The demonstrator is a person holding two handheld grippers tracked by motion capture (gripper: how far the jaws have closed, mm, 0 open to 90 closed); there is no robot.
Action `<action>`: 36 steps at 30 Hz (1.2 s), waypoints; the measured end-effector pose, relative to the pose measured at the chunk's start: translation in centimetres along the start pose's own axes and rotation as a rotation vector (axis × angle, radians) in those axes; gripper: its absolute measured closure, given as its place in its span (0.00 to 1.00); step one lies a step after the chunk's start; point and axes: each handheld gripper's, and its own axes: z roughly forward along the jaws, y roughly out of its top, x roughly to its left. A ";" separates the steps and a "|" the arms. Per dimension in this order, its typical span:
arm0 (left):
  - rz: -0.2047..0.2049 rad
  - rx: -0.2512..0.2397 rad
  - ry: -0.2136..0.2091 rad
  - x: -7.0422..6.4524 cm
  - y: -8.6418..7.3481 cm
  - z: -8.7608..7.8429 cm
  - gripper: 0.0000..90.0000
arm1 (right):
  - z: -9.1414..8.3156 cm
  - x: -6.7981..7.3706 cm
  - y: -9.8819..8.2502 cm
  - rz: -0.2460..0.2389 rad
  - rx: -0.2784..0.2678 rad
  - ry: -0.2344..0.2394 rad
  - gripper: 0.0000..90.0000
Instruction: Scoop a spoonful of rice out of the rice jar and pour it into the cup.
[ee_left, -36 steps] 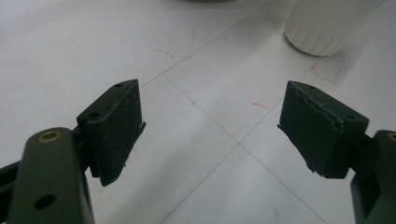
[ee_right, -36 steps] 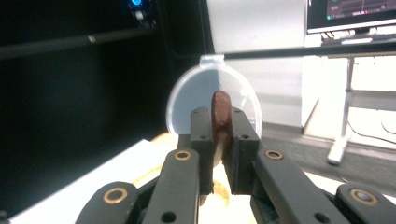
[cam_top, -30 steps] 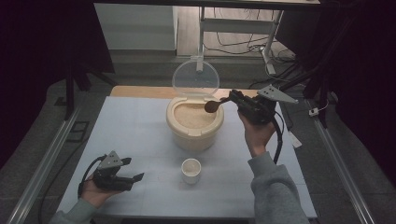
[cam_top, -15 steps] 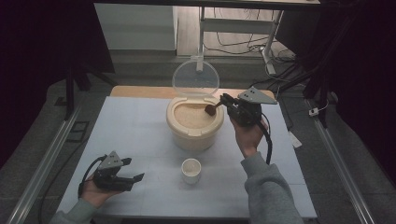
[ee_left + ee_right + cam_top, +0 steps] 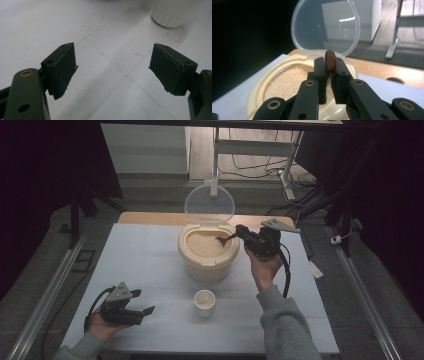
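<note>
The brown spoon [image 5: 226, 239] is clamped by its handle between the closed jaws of the right gripper [image 5: 246, 234], and its bowl reaches over the rim of the cream container [image 5: 208, 262] and sits at the surface of the pale grain [image 5: 202, 244] inside it. In the right gripper view the spoon [image 5: 330, 61] stands edge-on between the two black jaws, rising above their tips, with the grain [image 5: 287, 81] spread below and to the left of it. The container's clear lid [image 5: 209, 204] stands upright, hinged open at the far rim; in the right gripper view the lid [image 5: 325, 26] rises right behind the spoon. The right gripper is just beside the container's right rim, held by the person's right hand [image 5: 263, 267], which comes up from the near side.

A small white cup [image 5: 204, 302] stands on the desk [image 5: 145, 255] just in front of the container, apart from it. The left gripper [image 5: 142, 312] rests low over the desk well to the left of the container and nearer the person than the cup, in the left hand [image 5: 102, 326]. Its jaws stand wide open with nothing between them; in the left gripper view only the white desk surface [image 5: 110, 75] lies between them, with the ribbed base of the cup [image 5: 172, 15] beyond the right jaw.
</note>
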 end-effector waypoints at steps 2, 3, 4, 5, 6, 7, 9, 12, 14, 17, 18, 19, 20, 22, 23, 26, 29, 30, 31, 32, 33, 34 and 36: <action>-0.001 0.000 0.000 0.0 0.0 0.0 0.23 | 0.1 -0.3 -0.2 0.048 0.002 0.010 0.92; 0.000 0.000 0.000 0.0 0.0 0.0 0.23 | 0.2 -0.7 -0.5 0.107 0.005 0.028 0.92; -0.001 -0.001 0.000 0.0 0.0 0.0 0.23 | 0.3 -0.9 -0.7 0.132 0.005 0.032 0.92; 0.000 -0.002 0.001 0.0 0.0 0.0 0.23 | 0.3 -0.9 -0.7 0.132 0.005 0.032 0.92; 0.000 -0.002 0.002 0.0 0.0 0.0 0.23 | 0.3 -1.0 -0.8 0.147 0.000 0.035 0.92; 0.000 -0.002 0.002 0.0 0.0 0.0 0.23 | 0.3 -1.2 -0.9 0.163 -0.001 0.039 0.92; -0.001 -0.002 0.000 0.0 0.0 0.0 0.23 | 0.3 -1.8 -1.2 0.226 0.001 0.052 0.92; 0.001 0.001 0.002 0.0 0.0 0.0 0.23 | 0.4 -2.3 -1.5 0.290 0.002 0.068 0.92; 0.001 0.001 0.002 0.0 0.0 0.0 0.23 | 0.4 -2.5 -1.5 0.304 0.001 0.068 0.92; 0.001 0.000 0.001 0.0 0.0 0.0 0.23 | 0.4 -2.8 -1.6 0.346 0.005 0.066 0.92; 0.001 0.000 0.001 0.0 0.0 0.0 0.23 | 0.4 -2.9 -1.7 0.358 0.005 0.069 0.92; 0.001 -0.001 0.001 0.0 0.0 0.0 0.23 | 0.4 -2.9 -1.7 0.372 0.006 0.068 0.92; 0.001 -0.001 0.001 0.0 0.0 0.0 0.23 | 0.5 -3.1 -1.7 0.391 0.006 0.066 0.92; 0.000 -0.001 0.002 0.1 0.0 0.0 0.23 | 0.5 -3.2 -1.7 0.396 0.008 0.068 0.92; 0.000 -0.002 0.002 0.1 0.0 0.0 0.23 | 0.5 -3.3 -1.7 0.409 0.006 0.071 0.92; 0.008 0.000 0.007 -0.1 0.0 -0.1 0.23 | 0.3 -3.7 -1.8 0.452 -0.002 0.082 0.92; 0.020 0.002 0.008 -0.3 0.1 0.0 0.23 | 0.2 -4.1 -1.7 0.489 -0.009 0.095 0.92; 0.021 0.002 0.010 -0.3 0.1 0.0 0.23 | 0.1 -4.2 -1.8 0.504 -0.009 0.103 0.92; 0.024 0.005 0.012 -0.4 0.1 0.0 0.23 | 0.1 -4.4 -1.8 0.518 -0.008 0.106 0.92; 0.026 0.006 0.014 -0.4 0.1 0.0 0.23 | 0.0 -4.5 -1.8 0.532 -0.009 0.107 0.92; 0.025 0.006 0.016 -0.3 0.1 0.0 0.23 | 0.0 -4.6 -1.8 0.544 -0.004 0.108 0.92; 0.023 0.005 0.015 -0.3 0.1 0.0 0.23 | 0.0 -4.7 -1.8 0.554 -0.006 0.112 0.92; 0.021 0.004 0.014 -0.3 0.1 0.0 0.23 | -0.1 -4.9 -1.8 0.582 -0.003 0.115 0.92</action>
